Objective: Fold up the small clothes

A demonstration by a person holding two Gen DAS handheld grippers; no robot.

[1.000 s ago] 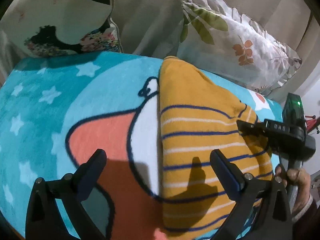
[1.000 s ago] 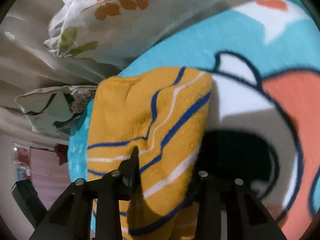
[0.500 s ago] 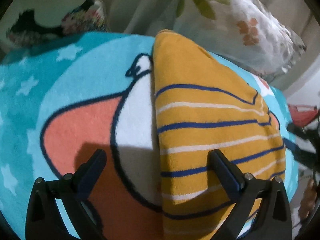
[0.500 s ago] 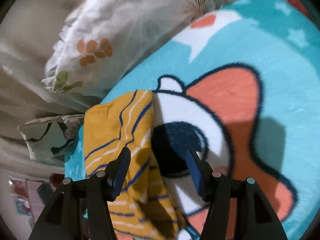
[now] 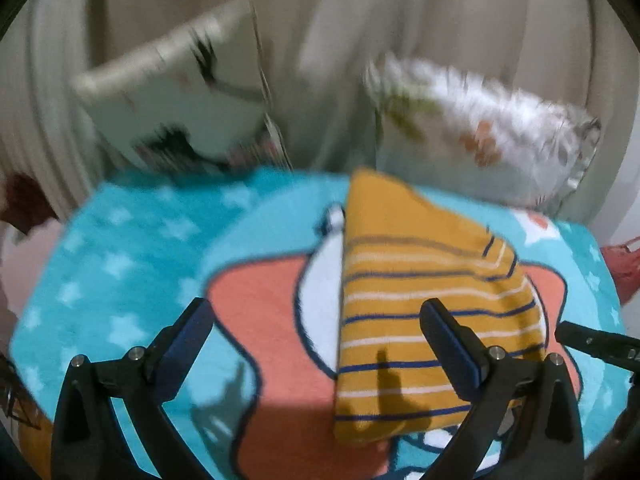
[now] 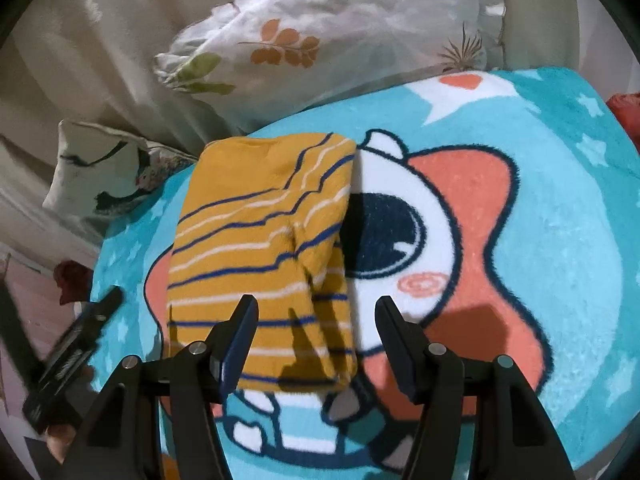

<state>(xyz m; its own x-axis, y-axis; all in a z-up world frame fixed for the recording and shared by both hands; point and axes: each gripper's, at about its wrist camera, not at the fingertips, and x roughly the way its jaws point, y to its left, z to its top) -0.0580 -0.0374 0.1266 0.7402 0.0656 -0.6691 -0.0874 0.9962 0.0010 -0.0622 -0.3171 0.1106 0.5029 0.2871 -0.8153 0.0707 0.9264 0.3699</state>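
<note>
A folded mustard-yellow garment [image 5: 420,320] with navy and white stripes lies flat on a teal cartoon blanket [image 5: 120,280]. My left gripper [image 5: 316,312] hovers open above the blanket, its right finger over the garment's near part, holding nothing. In the right wrist view the same garment [image 6: 256,232] lies left of centre on the blanket [image 6: 560,200]. My right gripper [image 6: 316,306] is open above the garment's near right corner, with no cloth pinched. Each gripper shows at the edge of the other's view: the right one [image 5: 592,344], the left one [image 6: 76,356].
Two pillows lean at the blanket's far side: a leaf-print one [image 6: 340,32] and a floral black-and-white one [image 6: 100,168]. Beige draped fabric [image 5: 340,40] hangs behind them. Something red [image 6: 628,112] sits past the blanket's right edge.
My right gripper let go of the garment's edge, opened and drew back upward. The left gripper also rose and pulled away, so more of the pillows shows. The garment stays folded.
</note>
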